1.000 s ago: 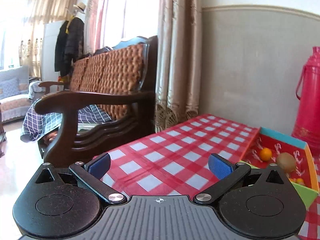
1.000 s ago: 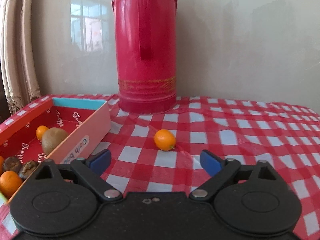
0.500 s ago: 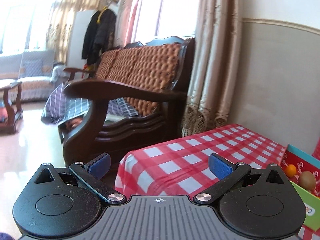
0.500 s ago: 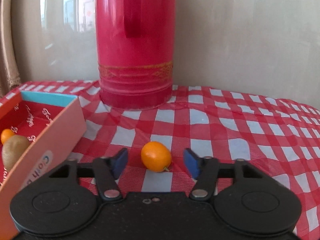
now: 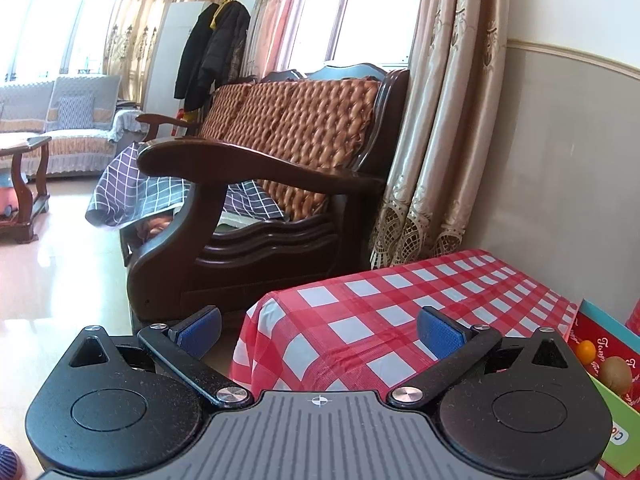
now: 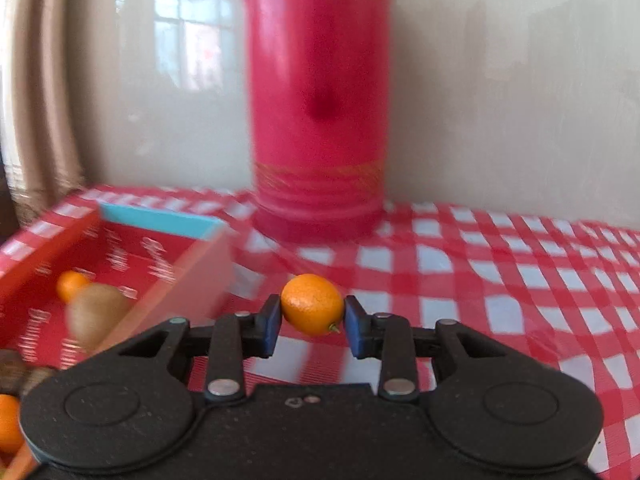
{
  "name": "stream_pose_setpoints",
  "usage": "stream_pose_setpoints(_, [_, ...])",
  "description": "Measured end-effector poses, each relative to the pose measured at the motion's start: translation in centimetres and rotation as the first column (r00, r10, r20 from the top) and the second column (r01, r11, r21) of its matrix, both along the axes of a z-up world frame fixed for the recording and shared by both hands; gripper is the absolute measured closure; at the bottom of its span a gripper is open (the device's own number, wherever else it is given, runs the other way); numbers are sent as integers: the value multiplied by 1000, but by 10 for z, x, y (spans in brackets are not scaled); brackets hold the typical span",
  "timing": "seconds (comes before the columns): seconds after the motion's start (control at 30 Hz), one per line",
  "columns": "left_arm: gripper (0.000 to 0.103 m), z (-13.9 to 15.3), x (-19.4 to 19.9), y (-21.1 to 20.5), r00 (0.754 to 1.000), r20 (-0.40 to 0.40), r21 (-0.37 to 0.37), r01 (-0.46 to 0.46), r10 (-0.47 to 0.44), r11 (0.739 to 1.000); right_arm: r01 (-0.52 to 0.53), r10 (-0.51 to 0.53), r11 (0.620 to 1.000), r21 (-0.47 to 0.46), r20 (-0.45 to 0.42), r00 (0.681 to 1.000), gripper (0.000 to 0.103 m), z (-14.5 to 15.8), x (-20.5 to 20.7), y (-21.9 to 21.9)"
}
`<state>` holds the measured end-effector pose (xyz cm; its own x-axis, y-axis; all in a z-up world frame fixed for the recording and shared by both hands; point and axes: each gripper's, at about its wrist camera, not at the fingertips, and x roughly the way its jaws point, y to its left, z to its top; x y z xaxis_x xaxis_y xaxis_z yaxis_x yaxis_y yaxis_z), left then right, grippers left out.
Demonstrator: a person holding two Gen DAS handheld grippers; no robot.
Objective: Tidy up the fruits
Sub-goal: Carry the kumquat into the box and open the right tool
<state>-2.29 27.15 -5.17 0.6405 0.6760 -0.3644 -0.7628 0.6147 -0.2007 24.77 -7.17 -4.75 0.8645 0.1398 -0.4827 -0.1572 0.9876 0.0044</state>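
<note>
My right gripper [image 6: 313,320] is shut on a small orange kumquat [image 6: 312,309] and holds it above the red checked tablecloth [image 6: 500,280], just right of the red fruit box [image 6: 168,276]. The box holds a brown kiwi [image 6: 98,312], another small orange fruit [image 6: 70,284] and several more at the lower left. My left gripper [image 5: 318,330] is open and empty, off the table's left corner. In the left wrist view the box [image 5: 600,344] shows at the far right with a kiwi [image 5: 616,374] and an orange fruit [image 5: 586,350].
A tall red thermos [image 6: 320,120] stands behind the kumquat against the wall. A dark wooden sofa [image 5: 280,184] stands left of the table, with curtains [image 5: 440,140] behind it. The table's left edge [image 5: 256,320] drops to the floor.
My right gripper has closed on the kumquat and lifted it off the cloth, with the view shifting left toward the box. My left gripper has drifted further left, off the table corner.
</note>
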Motion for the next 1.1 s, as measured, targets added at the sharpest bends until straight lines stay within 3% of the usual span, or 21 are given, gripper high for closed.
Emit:
stream_pose_setpoints(0.17, [0,-1,-2,5,1000,3,-20,0,0,1000,-179,179,984,-7,60,982,78,20,-31,41])
stream_pose_setpoints(0.37, [0,-1,-5,8,1000,9,-28,-2,2,1000,-365,367,929,-61,29,930,78,18,-47,106])
stream_pose_setpoints(0.63, [0,-2,-8,13,1000,25,-49,6,-4,999,-406,401,907,-115,-62,914,76,5,-48,153])
stream_pose_setpoints(0.83, [0,-2,-8,16,999,43,-73,17,-14,997,-394,390,911,-124,-62,919,61,9,-48,157])
stream_pose_setpoints(0.9, [0,-2,-7,17,999,46,-86,19,-15,996,-379,376,917,-129,-48,926,45,14,-53,153])
stream_pose_setpoints(1.1, [0,1,4,3,998,42,-71,46,-43,996,-316,322,938,-141,18,947,20,43,-88,126])
